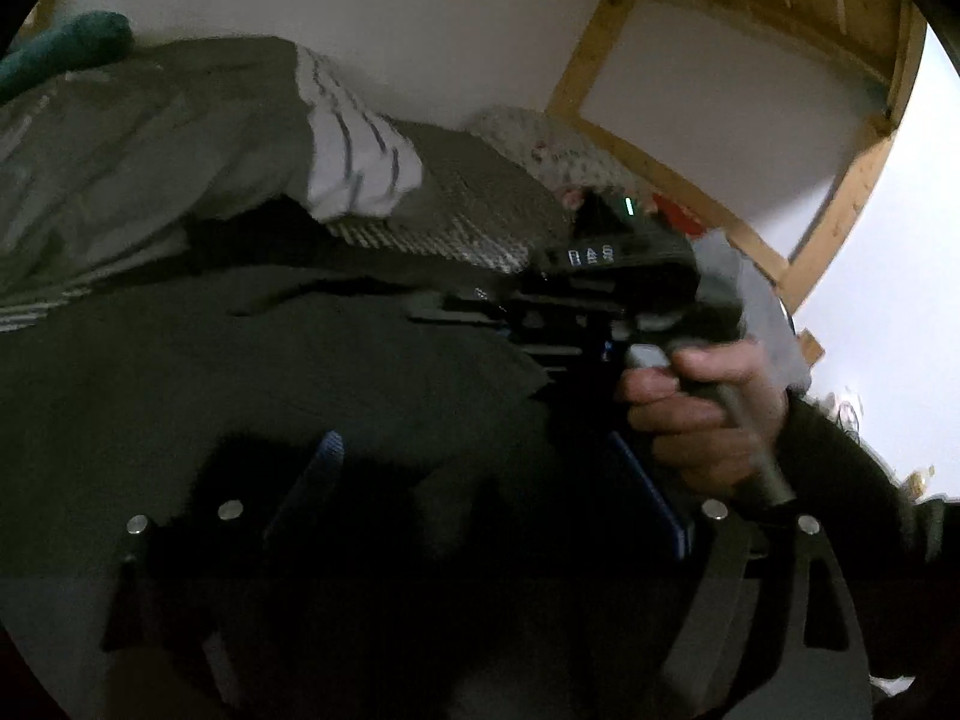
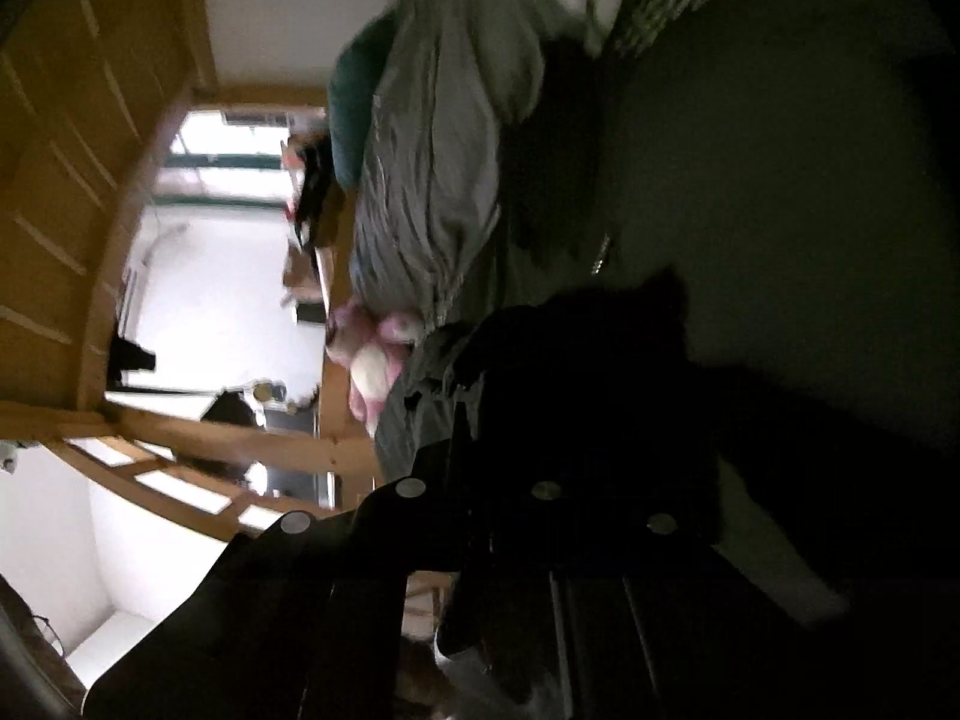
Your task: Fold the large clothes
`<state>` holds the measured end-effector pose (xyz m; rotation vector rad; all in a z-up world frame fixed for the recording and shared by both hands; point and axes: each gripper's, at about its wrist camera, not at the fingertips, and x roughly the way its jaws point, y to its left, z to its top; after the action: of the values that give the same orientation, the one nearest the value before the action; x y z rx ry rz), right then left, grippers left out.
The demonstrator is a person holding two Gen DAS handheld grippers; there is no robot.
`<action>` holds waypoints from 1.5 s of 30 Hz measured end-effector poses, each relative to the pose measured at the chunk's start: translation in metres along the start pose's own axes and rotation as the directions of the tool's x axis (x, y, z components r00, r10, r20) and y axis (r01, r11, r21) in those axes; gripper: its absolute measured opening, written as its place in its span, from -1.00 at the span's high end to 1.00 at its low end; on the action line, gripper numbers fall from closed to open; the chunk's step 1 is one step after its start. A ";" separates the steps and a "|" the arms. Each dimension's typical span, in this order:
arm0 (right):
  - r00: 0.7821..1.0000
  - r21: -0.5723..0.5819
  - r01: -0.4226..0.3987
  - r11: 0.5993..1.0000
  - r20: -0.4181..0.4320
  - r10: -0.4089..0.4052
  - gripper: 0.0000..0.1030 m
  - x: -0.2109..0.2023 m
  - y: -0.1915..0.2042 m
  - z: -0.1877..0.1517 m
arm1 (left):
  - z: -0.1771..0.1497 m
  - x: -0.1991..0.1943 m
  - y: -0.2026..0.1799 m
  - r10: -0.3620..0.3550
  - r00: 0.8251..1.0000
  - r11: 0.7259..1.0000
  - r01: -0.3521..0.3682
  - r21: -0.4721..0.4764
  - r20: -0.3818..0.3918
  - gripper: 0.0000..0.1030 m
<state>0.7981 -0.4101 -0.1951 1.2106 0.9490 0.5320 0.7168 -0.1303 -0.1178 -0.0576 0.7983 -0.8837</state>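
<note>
A large dark green garment (image 1: 252, 372) lies spread on the bed and fills the lower half of the left wrist view. My left gripper (image 1: 480, 480) is over it with its blue-padded fingers (image 1: 318, 468) set wide apart. The dark cloth bunches between them. My right gripper (image 1: 594, 288), held by a hand, shows at the garment's right side. In the right wrist view the same garment (image 2: 780, 180) fills the right side. My right gripper (image 2: 498, 372) is in deep shadow, with black cloth bunched at its tips.
A grey duvet (image 1: 120, 156) and a white striped pillow (image 1: 354, 144) lie behind the garment. A teal cushion (image 1: 66, 48) sits at the far left. A wooden bunk frame (image 1: 660, 162) stands along the wall. A pink and white soft toy (image 2: 372, 360) lies at the bed's edge.
</note>
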 end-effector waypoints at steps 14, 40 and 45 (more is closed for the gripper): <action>0.964 0.037 0.227 0.973 0.131 -0.230 0.90 -0.082 -0.049 0.028 | -0.014 0.014 0.111 0.379 0.916 0.894 -0.398 -0.203 -0.129 -0.80; 0.380 -0.380 0.895 0.234 0.376 -0.845 -0.89 -0.021 -0.015 -0.019 | -0.038 0.069 0.113 0.499 0.843 0.853 -0.519 -0.058 -0.201 -0.89; 0.373 -0.366 0.901 0.233 0.379 -0.847 -0.94 -0.013 -0.021 -0.017 | -0.038 0.072 0.111 0.518 0.833 0.845 -0.534 -0.037 -0.195 -0.89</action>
<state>0.7743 -0.4175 -0.2120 0.0306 1.1326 -0.2319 0.7933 -0.0989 -0.2276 0.1615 0.9602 -0.3262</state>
